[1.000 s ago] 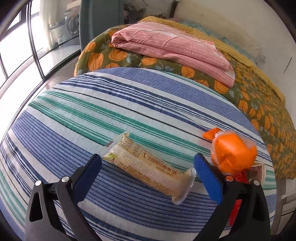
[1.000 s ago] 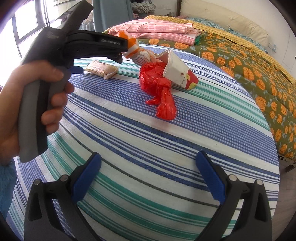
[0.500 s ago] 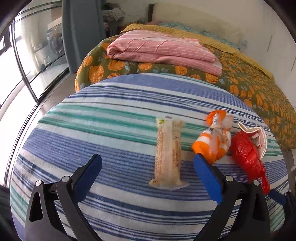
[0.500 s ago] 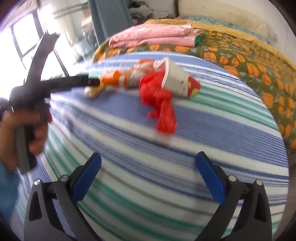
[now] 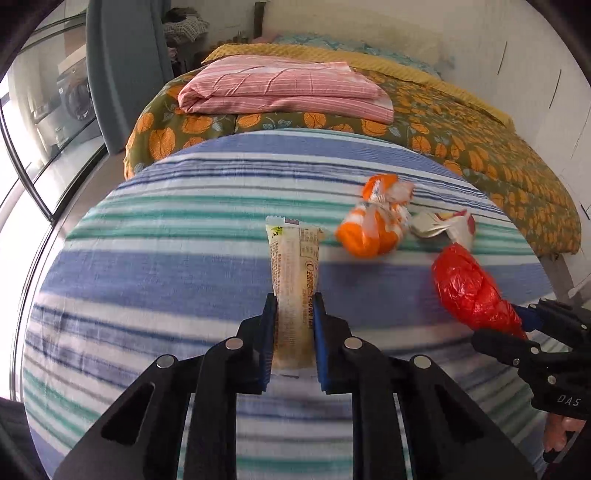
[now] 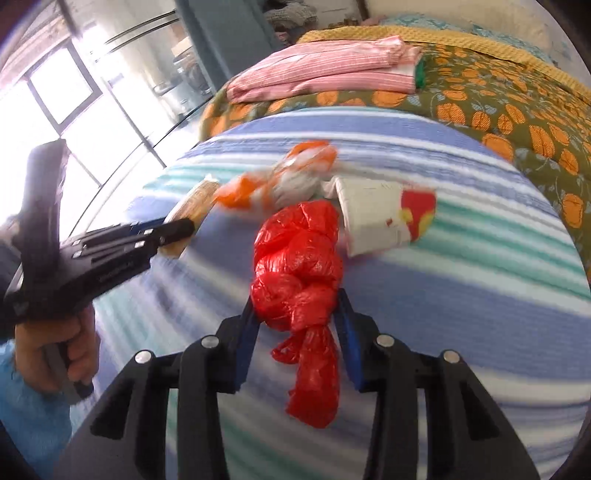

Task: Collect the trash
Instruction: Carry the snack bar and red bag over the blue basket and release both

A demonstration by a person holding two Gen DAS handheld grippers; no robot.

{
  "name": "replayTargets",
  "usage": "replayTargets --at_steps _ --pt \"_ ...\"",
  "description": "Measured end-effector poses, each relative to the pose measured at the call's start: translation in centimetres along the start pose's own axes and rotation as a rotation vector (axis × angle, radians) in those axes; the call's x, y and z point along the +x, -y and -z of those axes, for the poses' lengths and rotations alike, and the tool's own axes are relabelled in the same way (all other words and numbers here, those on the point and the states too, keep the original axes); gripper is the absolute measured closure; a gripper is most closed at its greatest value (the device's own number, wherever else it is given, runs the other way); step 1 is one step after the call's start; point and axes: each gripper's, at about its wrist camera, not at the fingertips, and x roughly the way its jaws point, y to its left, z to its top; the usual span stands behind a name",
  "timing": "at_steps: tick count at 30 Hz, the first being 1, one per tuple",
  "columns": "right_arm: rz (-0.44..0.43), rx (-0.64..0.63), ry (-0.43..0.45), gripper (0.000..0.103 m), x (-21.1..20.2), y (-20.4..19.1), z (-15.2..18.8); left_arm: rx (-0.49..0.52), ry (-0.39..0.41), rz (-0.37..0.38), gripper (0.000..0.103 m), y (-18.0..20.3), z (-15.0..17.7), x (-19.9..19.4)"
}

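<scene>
Left gripper (image 5: 294, 325) pinching near end of tan wrapper (image 5: 294, 273), long way pointing straight off, print too small to read. Right gripper (image 6: 297, 317) clamped round red bag (image 6: 299, 273). "DAS" on right gripper. Farther on striped sheet (image 5: 166, 266): orange wrapper (image 5: 373, 229), paper cup (image 6: 380, 214).

A home bedroom. A bed (image 5: 480, 147) with an orange-patterned quilt carries folded pink striped bedding (image 5: 284, 88), a headboard (image 5: 351, 26) behind. Large windows (image 6: 62, 88) line the left side.

Orange wrapper (image 5: 373, 225), paper cup (image 6: 380, 214) crowd bedspread (image 5: 147, 266) beyond claws.
</scene>
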Motion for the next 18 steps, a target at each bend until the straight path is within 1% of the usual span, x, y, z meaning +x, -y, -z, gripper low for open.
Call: replayTargets --at_steps 1,4,5,7,8,9,10,11,12,13,14,16,18 --pt "-0.025 -0.01 -0.013 0.063 -1.1 -0.6 1.6 -0.009 -0.011 0.018 0.085 -0.1 1.4 -1.1" --pt "-0.056 -0.032 -0.029 0.063 -4.0 -2.0 5.7 -0.005 -0.044 0.062 0.085 0.7 6.9 -4.5" --pt "-0.056 -0.04 -0.036 0.063 -5.0 -2.4 7.4 -0.004 -0.049 0.075 0.084 1.0 8.5 -5.3" --pt "-0.022 -0.06 -0.044 0.063 -6.1 -2.9 9.8 -0.002 -0.05 0.092 0.084 1.5 11.4 -6.7" --pt "-0.001 -0.072 -0.047 0.061 -6.4 -3.1 10.7 0.0 -0.048 0.088 0.08 1.8 12.5 -7.2" --pt "0.028 -0.081 -0.056 0.056 -6.5 -3.1 11.5 0.006 -0.045 0.082 0.066 2.0 13.3 -7.4" --pt "0.041 -0.077 -0.07 0.049 -6.4 -3.0 12.1 0.016 -0.031 0.089 0.06 2.1 13.9 -7.7" --pt "0.035 -0.072 -0.068 0.044 -6.5 -2.8 12.4 0.028 -0.019 0.093 0.045 2.3 14.2 -7.9" --pt "0.045 -0.072 -0.059 0.033 -6.8 -2.9 12.6 0.036 -0.018 0.081 0.036 2.4 14.4 -8.0" --pt "0.07 -0.079 -0.063 0.031 -7.0 -3.1 12.6 0.044 -0.018 0.072 0.036 2.6 14.5 -8.1" --pt "0.077 -0.087 -0.06 0.031 -7.0 -3.1 12.4 0.056 -0.016 0.073 0.035 2.7 14.4 -8.2" --pt "0.072 -0.104 -0.059 0.031 -7.2 -3.6 11.8 0.074 -0.008 0.066 0.035 2.8 14.0 -8.2" --pt "0.075 -0.102 -0.077 0.031 -7.0 -3.8 10.8 0.077 -0.007 0.051 0.035 2.7 13.4 -8.0"
